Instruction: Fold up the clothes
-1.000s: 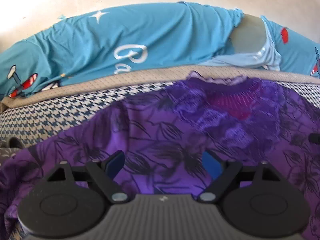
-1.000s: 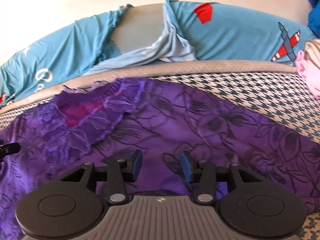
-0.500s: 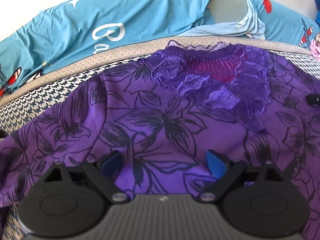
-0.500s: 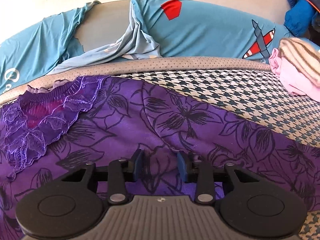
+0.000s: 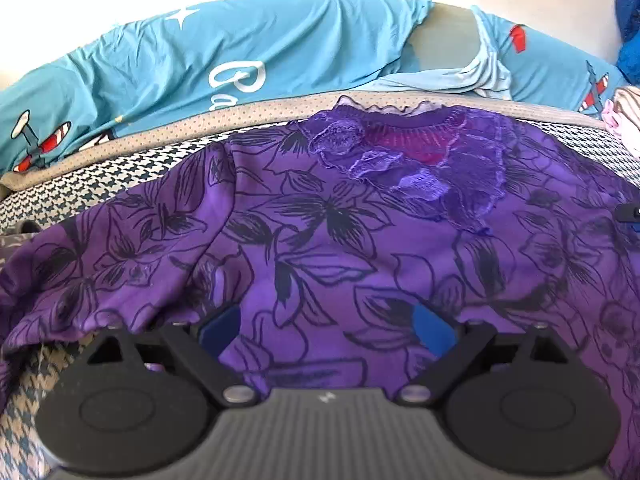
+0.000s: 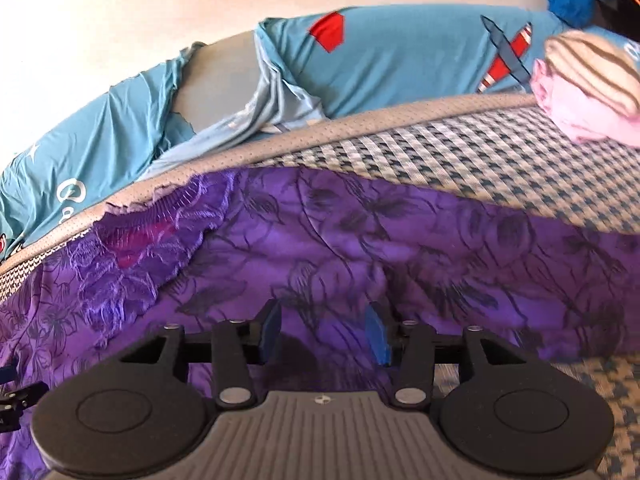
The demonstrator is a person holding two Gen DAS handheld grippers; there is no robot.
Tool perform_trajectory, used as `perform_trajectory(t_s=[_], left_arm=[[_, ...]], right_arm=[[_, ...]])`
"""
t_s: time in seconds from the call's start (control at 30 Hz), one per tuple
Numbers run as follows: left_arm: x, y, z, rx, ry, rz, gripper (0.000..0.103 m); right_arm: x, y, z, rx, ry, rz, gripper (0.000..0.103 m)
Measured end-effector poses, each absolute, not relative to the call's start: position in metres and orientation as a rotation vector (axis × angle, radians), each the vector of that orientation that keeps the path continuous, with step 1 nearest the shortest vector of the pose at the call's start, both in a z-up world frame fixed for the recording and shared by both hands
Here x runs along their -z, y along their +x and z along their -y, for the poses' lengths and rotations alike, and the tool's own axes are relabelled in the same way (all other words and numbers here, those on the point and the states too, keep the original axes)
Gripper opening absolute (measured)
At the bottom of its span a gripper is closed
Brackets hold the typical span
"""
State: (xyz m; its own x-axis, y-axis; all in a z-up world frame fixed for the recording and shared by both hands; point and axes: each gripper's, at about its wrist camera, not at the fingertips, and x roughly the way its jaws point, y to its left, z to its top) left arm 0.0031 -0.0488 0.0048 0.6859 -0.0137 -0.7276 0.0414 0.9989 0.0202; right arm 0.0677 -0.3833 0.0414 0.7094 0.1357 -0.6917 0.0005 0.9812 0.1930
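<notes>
Blouse (image 5: 320, 240) spread flat on my houndstooth bed cover (image 6: 500, 160), lace collar toward the blue pillow (image 5: 240, 52).
My left hand-held gripper (image 5: 328, 326) is spreading wide over the cloth, pinching nothing; my right hand-held gripper (image 6: 324, 332) is opening, purple fabric between its pads.

We see the floral top (image 5: 320, 240) spread flat on the bed mat (image 6: 500, 168), its lace neckline (image 5: 420, 152) toward the mat's far edge. Behind that edge, the bolster cover (image 5: 240, 52) runs left to right along the wall (image 6: 120, 20). At the mat's far right corner sits a pile of folded clothes (image 6: 588, 84), well apart from the top. The left gripper (image 5: 326, 330) and right gripper (image 6: 324, 334) hang over the top's near part, cloth between each pair of jaws.
</notes>
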Motion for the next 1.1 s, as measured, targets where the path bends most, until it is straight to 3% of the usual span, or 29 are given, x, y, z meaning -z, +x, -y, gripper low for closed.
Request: perform_trajectory(t_s=[0.1, 0.8, 1.1], left_arm=[[-0.008, -0.008, 0.051, 0.031, 0.057, -0.794, 0.101], [-0.019, -0.052, 0.01, -0.096, -0.084, -0.816, 0.102], [-0.02, -0.07, -0.007, -0.154, -0.129, -0.84, 0.102]], right_arm=[[-0.041, 0.056, 0.391, -0.058, 0.202, -0.791, 0.046], [-0.034, -0.029, 0.418, 0.056, 0.3, -0.838, 0.053], [-0.029, -0.062, 0.411, 0.104, 0.185, -0.833, 0.054]])
